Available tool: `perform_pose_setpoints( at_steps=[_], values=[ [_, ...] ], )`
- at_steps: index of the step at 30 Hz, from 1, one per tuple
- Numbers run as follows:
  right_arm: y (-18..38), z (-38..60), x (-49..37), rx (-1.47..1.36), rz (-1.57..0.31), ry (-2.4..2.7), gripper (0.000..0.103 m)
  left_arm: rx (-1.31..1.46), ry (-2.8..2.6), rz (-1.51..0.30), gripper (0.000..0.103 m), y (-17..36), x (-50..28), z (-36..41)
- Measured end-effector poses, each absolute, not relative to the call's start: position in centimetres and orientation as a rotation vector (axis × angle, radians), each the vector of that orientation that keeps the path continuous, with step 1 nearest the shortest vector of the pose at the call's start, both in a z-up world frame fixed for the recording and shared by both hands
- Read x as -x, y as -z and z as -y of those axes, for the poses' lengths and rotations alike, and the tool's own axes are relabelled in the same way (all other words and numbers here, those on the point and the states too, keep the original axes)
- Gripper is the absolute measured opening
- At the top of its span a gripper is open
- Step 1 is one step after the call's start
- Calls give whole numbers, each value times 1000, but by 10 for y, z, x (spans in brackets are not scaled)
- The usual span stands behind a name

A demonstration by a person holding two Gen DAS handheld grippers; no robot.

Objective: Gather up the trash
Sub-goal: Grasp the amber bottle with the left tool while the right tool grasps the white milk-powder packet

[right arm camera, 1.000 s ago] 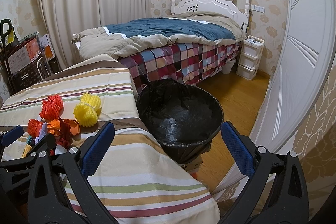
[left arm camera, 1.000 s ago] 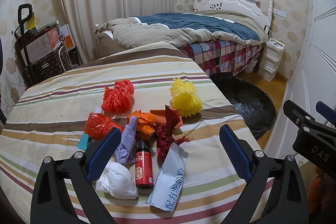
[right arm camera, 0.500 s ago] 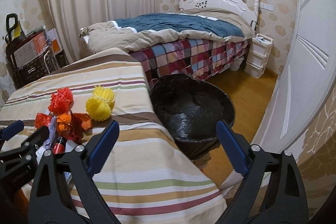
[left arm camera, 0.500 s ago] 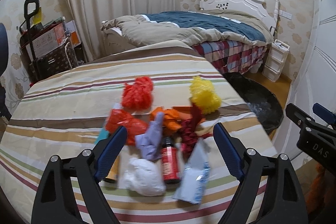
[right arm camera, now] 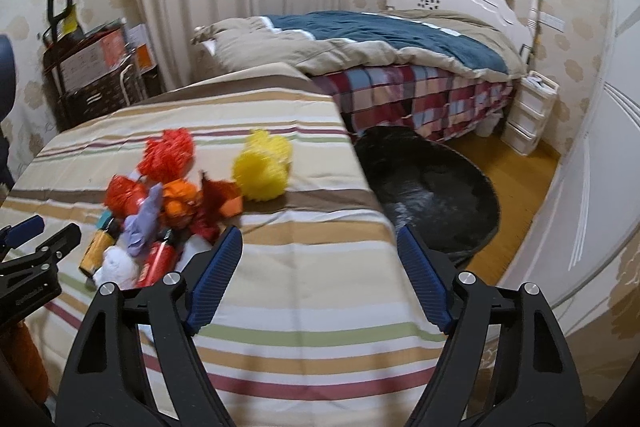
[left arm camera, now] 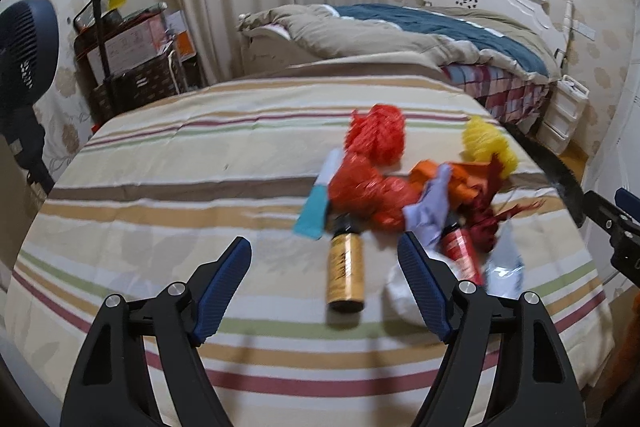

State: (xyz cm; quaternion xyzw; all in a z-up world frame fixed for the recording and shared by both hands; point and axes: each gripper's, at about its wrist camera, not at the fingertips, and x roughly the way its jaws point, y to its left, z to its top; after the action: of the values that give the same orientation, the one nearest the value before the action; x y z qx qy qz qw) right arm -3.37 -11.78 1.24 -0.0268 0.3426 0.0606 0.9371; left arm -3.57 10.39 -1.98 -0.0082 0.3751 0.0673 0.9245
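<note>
Bedside black-lined bin — contents unclear

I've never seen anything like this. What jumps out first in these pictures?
A bright heap of trash lies on the striped table: red and yellow mesh puffs, crumpled wrappers, a gold bottle. Right of the table, on the floor, stands a black-lined bin. Two blue-padded claws, left claw and right claw, hang open.

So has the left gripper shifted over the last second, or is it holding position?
Yes. The left gripper has swung left: the trash pile on the striped table now sits right of its open jaws, and a fan has come into view.
</note>
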Motion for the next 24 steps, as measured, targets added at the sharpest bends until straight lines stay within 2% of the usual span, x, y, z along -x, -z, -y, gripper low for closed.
perform_pose_setpoints(
  at_steps=[3, 10, 15, 17, 20, 24],
  values=[
    [-10, 110, 35, 73, -708, -140, 78, 22, -140, -787, 74, 26, 37, -108],
    [-3, 98, 36, 102, -726, -150, 78, 23, -125, -828, 65, 39, 27, -112],
    [1, 93, 35, 105, -740, -159, 77, 19, -93, -863, 50, 47, 24, -112],
    [3, 90, 36, 105, -748, -170, 77, 24, -70, -877, 37, 51, 23, -112],
    [5, 83, 36, 107, -760, -187, 77, 38, -59, -884, 29, 54, 24, -115],
    [8, 74, 38, 105, -780, -223, 72, 54, -67, -863, 29, 49, 30, -120]
  ],
)
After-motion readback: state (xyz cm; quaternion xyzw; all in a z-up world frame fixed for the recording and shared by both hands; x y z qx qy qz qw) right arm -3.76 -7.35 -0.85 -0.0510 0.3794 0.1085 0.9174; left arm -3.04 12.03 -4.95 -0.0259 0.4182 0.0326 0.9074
